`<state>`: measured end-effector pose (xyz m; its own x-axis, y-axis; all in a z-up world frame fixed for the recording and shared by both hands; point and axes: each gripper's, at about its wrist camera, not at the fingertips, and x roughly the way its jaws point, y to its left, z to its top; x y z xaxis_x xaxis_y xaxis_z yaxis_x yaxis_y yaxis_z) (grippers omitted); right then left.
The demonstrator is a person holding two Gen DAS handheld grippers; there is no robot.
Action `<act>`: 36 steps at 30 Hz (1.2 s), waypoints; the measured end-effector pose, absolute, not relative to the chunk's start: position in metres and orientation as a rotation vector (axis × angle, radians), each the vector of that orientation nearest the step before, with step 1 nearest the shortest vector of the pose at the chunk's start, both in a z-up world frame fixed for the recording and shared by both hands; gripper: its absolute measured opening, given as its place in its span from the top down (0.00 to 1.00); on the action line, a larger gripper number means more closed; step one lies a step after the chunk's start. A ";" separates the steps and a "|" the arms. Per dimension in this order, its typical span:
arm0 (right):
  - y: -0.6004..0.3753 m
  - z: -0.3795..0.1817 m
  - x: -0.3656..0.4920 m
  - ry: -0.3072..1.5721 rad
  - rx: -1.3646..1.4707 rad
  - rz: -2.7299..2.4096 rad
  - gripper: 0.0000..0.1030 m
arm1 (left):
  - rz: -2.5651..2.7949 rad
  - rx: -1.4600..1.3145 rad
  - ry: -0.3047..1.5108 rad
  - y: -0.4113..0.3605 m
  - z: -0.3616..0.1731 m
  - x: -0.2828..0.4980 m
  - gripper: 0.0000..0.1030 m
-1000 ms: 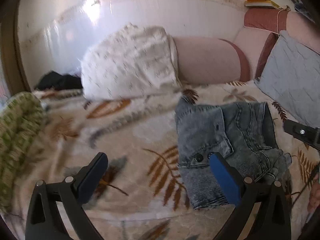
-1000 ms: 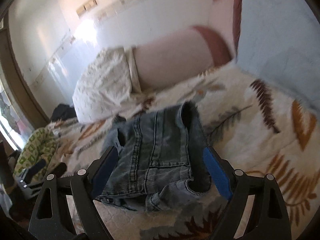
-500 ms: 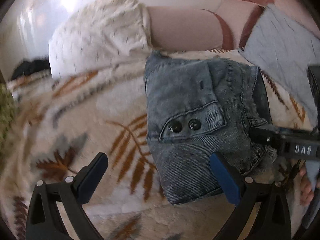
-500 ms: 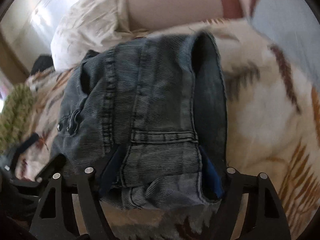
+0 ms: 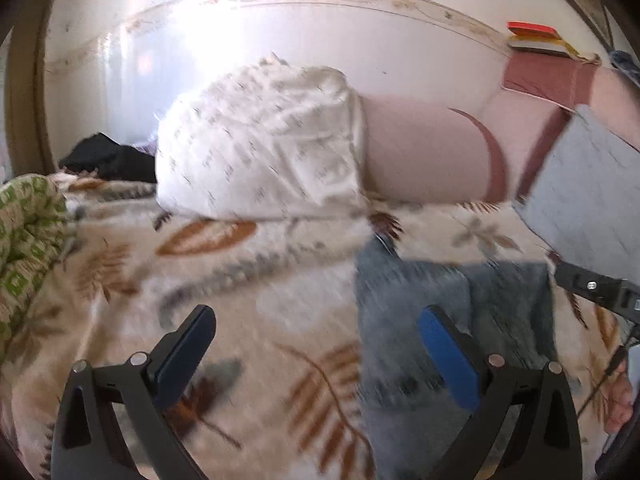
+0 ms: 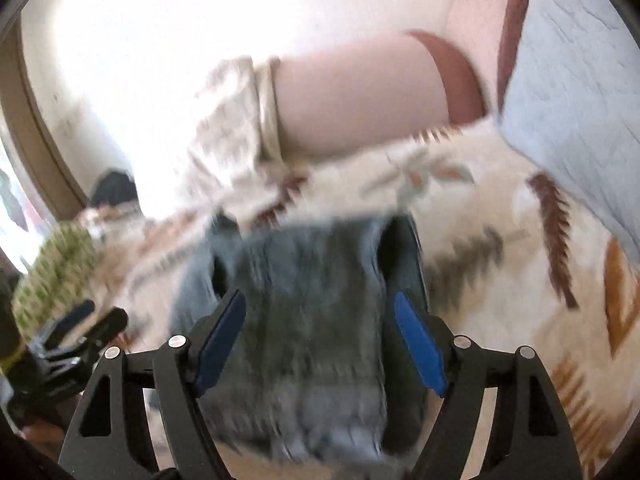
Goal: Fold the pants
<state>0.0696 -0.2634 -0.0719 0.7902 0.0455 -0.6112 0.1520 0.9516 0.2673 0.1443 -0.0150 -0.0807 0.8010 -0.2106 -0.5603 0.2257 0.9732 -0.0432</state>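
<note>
The folded grey-blue denim pants [image 5: 452, 316] lie on the leaf-patterned blanket [image 5: 248, 276], blurred by motion. My left gripper [image 5: 316, 344] is open and empty, held above the blanket with its right finger over the pants' left part. In the right wrist view the pants [image 6: 316, 304] fill the space between the fingers of my right gripper [image 6: 320, 336], which is open around the folded bundle. The right gripper's body also shows at the right edge of the left wrist view [image 5: 596, 288].
A white patterned pillow [image 5: 260, 144] and a pink bolster [image 5: 424, 152] lie along the wall. A grey-blue quilted cushion [image 5: 588, 200] is on the right, a green patterned cloth [image 5: 28, 224] on the left, dark clothing [image 5: 108, 160] at the far left.
Both grippers have pulled back and tilted up from the pants after coming down close over them. The right gripper's fingers stand a little wider apart. The pants stay on the blanket.
</note>
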 end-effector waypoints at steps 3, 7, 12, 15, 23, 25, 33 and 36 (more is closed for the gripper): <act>-0.263 -0.066 0.091 0.610 0.326 0.001 0.26 | -0.208 0.061 0.569 -0.026 -0.079 0.169 0.00; -0.265 -0.075 0.125 0.612 0.373 0.065 0.26 | -0.215 0.054 0.593 -0.039 -0.085 0.200 0.00; -0.276 -0.094 0.157 0.658 0.448 0.058 0.26 | -0.237 0.177 0.635 -0.072 -0.099 0.227 0.00; -0.287 -0.111 0.166 0.724 0.480 -0.003 0.25 | -0.228 0.298 0.686 -0.091 -0.126 0.240 0.00; -0.301 -0.150 0.173 0.870 0.511 -0.093 0.26 | -0.208 0.235 0.775 -0.081 -0.140 0.244 0.00; -0.299 -0.147 0.169 0.856 0.504 -0.093 0.26 | -0.192 0.228 0.780 -0.079 -0.131 0.240 0.00; -0.319 -0.090 0.106 0.650 0.546 -0.155 0.23 | -0.146 0.109 0.723 -0.034 -0.077 0.185 0.00; -0.316 -0.070 0.071 0.565 0.529 -0.164 0.22 | -0.105 0.059 0.678 -0.014 -0.069 0.146 0.00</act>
<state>0.0714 -0.3156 -0.0695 0.8357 -0.0057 -0.5492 0.2892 0.8546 0.4313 0.1465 -0.0139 -0.0694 0.7736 -0.0778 -0.6289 0.1160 0.9930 0.0199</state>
